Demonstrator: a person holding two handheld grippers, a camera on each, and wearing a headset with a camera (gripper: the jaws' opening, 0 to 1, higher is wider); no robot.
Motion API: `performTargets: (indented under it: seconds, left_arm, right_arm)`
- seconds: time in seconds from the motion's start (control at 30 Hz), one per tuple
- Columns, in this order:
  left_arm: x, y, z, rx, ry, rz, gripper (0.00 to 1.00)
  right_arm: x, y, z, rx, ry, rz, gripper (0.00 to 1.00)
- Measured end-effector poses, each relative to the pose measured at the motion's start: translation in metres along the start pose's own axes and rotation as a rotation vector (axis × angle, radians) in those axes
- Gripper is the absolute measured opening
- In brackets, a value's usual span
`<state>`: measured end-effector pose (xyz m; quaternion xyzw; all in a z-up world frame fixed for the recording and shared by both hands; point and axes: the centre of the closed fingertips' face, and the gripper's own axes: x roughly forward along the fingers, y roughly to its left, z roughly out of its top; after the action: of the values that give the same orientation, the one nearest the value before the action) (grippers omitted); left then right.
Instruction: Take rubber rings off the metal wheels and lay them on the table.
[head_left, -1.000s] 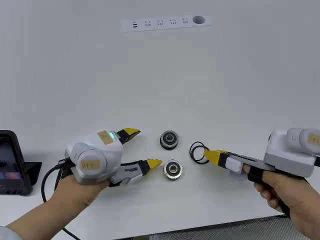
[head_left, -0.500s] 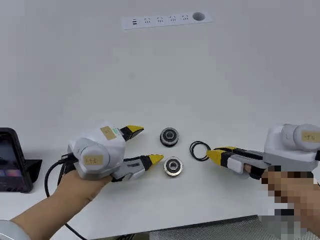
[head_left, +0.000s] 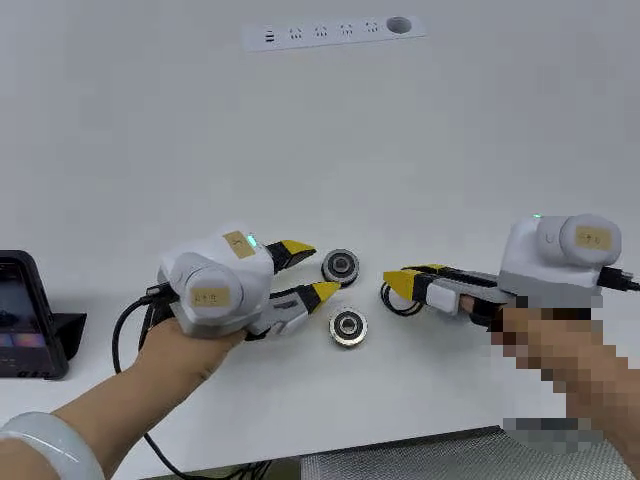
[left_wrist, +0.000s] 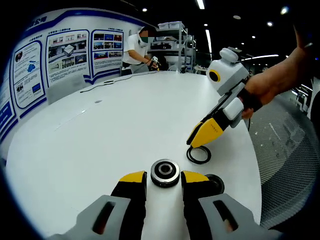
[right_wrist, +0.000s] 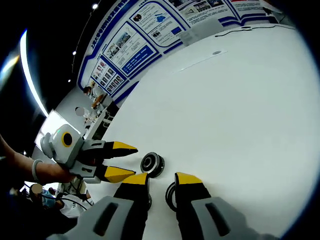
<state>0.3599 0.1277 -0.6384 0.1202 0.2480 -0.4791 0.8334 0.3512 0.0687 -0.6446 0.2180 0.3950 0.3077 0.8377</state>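
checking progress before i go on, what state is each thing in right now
far wheel: flat, rubber still on
near wheel: flat, looks bare
loose rubber ring: flat on table
left gripper: open, jaws flanking far wheel
right gripper: open, tips at loose rubber ring
tablet: screen lit
power strip: nothing plugged in

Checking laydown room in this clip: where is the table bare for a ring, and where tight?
Bare table runs wide between the power strip and the far wheel; also along the front edge below the near wheel. Crowded: the middle, where left tongs, both wheels, loose rubber rings and right tongs meet.
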Motion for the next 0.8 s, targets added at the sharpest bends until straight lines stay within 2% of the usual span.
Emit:
performTargets:
  seconds: [0.17,0.33,0.8]
  left_arm:
    - [0.007,-0.001,0.004,0.009,0.003,-0.007,0.27]
    - [0.013,-0.003,0.000,0.016,0.028,-0.016,0.25]
    - [0.021,-0.005,-0.002,0.037,0.062,-0.029,0.17]
  right_arm:
    - [0.010,0.005,0.001,0.002,0.008,0.022,0.22]
    - [0.018,0.008,-0.001,0.007,0.022,0.037,0.22]
    - [0.027,0.012,0.000,0.037,0.020,0.055,0.22]
